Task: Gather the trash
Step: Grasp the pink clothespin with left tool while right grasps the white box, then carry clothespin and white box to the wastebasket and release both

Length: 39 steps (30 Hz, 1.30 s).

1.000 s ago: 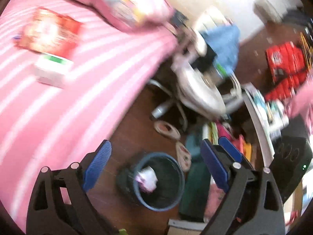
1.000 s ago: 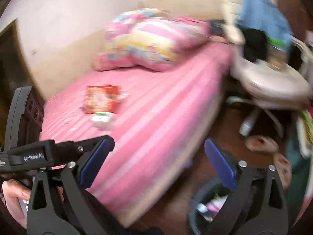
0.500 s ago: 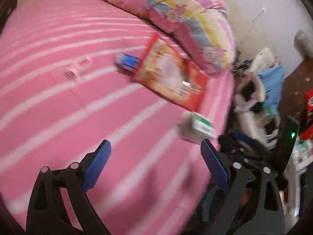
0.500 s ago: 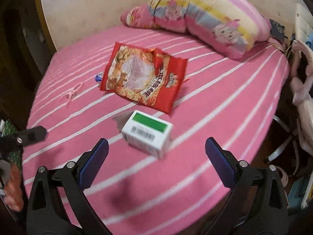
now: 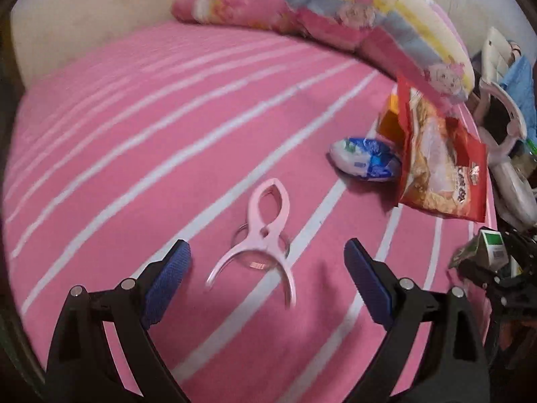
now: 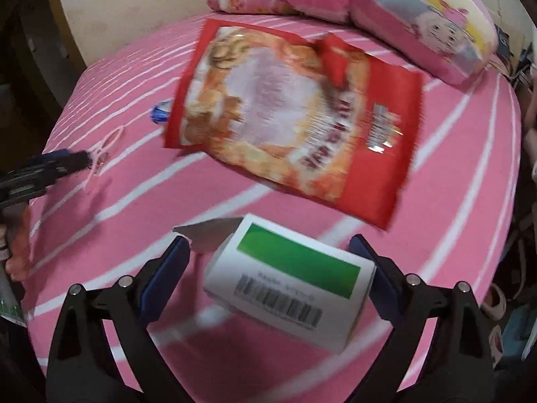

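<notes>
A white carton with a green label and a barcode (image 6: 292, 278) lies on the pink striped bed (image 6: 453, 168), its flap open. My right gripper (image 6: 270, 245) straddles the carton and its jaws are closing; the left pad still stands clear of it. Just beyond lies a big red snack bag (image 6: 292, 117), with a blue wrapper (image 6: 161, 112) peeking out at its left. My left gripper (image 5: 265, 255) hangs open over a pink plastic clip (image 5: 265, 231). The blue wrapper (image 5: 365, 159) and the red bag (image 5: 443, 168) lie to its right.
Patterned pillows (image 5: 352, 23) are stacked at the head of the bed, against a pale wall. A white chair with clothes (image 5: 503, 124) stands off the bed's right side. Slippers (image 6: 493, 302) lie on the dark floor there. A hand (image 6: 16, 245) holds the left tool.
Both grippers swung from over the floor and its blue bin onto the bed and dropped lower. The right one now has the carton between its fingers; the left reached the pink clip.
</notes>
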### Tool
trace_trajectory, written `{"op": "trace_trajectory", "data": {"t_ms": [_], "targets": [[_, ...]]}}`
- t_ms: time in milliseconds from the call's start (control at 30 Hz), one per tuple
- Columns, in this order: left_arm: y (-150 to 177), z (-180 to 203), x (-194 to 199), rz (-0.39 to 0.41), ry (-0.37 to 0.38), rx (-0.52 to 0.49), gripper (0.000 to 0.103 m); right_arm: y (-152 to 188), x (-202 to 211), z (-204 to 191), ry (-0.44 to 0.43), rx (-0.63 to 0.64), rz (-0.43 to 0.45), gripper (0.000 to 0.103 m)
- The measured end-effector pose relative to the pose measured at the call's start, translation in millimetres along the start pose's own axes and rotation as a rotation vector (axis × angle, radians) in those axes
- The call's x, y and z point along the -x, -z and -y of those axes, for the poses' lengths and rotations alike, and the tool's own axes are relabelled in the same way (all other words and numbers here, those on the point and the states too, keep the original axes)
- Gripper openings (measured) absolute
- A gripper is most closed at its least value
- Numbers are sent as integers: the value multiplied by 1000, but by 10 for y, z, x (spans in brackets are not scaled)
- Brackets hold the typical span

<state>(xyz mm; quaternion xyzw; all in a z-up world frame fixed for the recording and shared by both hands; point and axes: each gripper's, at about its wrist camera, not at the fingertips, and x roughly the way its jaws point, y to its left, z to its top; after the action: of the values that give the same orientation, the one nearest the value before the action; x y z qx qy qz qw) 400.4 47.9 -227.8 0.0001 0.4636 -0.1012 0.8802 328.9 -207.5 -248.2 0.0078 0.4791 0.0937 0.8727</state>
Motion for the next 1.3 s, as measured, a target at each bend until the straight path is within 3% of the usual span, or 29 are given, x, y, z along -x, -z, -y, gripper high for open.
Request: {"op": "trace_trajectory", "data": {"t_ms": [67,100,167,233,267,500,833,1300], "targets": [[-27,42,-149,-43,13,-36,89,-22,-58,-77,-37,-2,-14,76],[-24,75,-204,-56,0,-59,87,-30,-86,-112,-41,-1,-19,76],[-12,130,-278,-77,-21,-99,69,-48,-105,-173,-39,11,-15,75],[-24,118,-265,-70,-10,-80,41,-62,-104,-200,-44,14,-8,74],[-26,83,-242,-69,-2,-59,39,-60,-94,-204,-45,11,-6,74],[125,11,13,-62,130,57,38,1,164,-173,-103,-29,48,73],[614,455,646,3,353,230,38,235,791,-227,-187,-75,132,73],[843,1313,1401,22,494,216,38,575,1825,24,-191,-104,229,73]]}}
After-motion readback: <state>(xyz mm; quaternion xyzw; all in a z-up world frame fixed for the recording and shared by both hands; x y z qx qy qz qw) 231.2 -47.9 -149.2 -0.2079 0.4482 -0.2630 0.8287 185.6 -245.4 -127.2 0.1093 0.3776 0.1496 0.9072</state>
